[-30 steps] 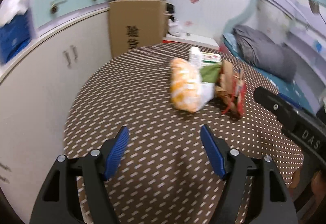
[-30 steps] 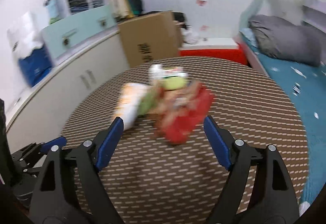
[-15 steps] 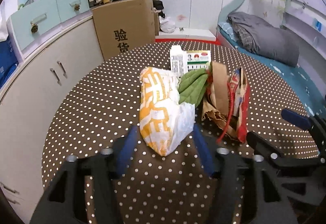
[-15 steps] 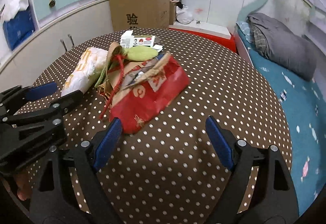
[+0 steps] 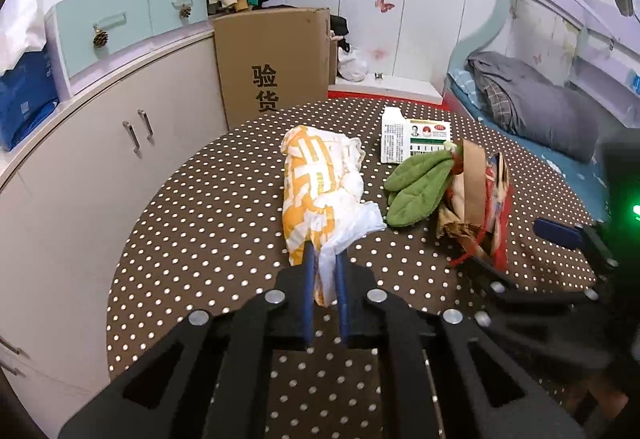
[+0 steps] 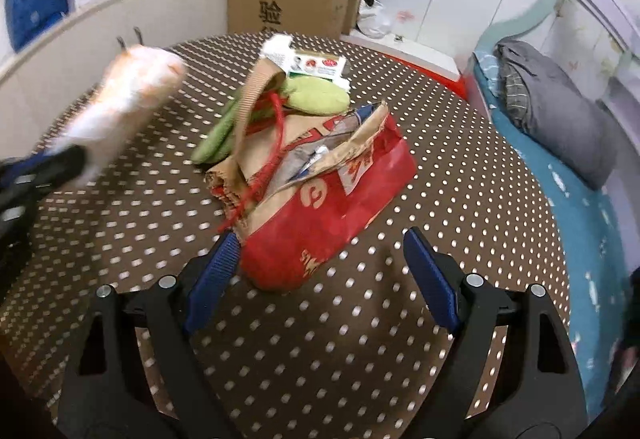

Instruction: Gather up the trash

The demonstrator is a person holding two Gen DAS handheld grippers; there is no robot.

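A crumpled orange-and-white wrapper (image 5: pixel 320 183) lies on the dotted brown table (image 5: pixel 192 223). My left gripper (image 5: pixel 323 259) is shut on the wrapper's near end. The wrapper shows blurred and lifted in the right wrist view (image 6: pixel 128 99). A red paper bag (image 6: pixel 320 199) with red cord handles lies open toward me, its near end between the fingers of my open right gripper (image 6: pixel 320 259). A green cloth (image 5: pixel 416 183) and a white carton (image 5: pixel 394 137) lie behind it.
A flat printed box (image 5: pixel 428 137) lies beside the carton. A cardboard box (image 5: pixel 276 59) stands behind the table, white cabinets (image 5: pixel 100 143) on the left, a bed with grey bedding (image 5: pixel 536 107) on the right.
My left gripper moved forward and closed on the wrapper's near end, and the wrapper now lifts. My right gripper moved in, its fingers now either side of the red bag's near end.
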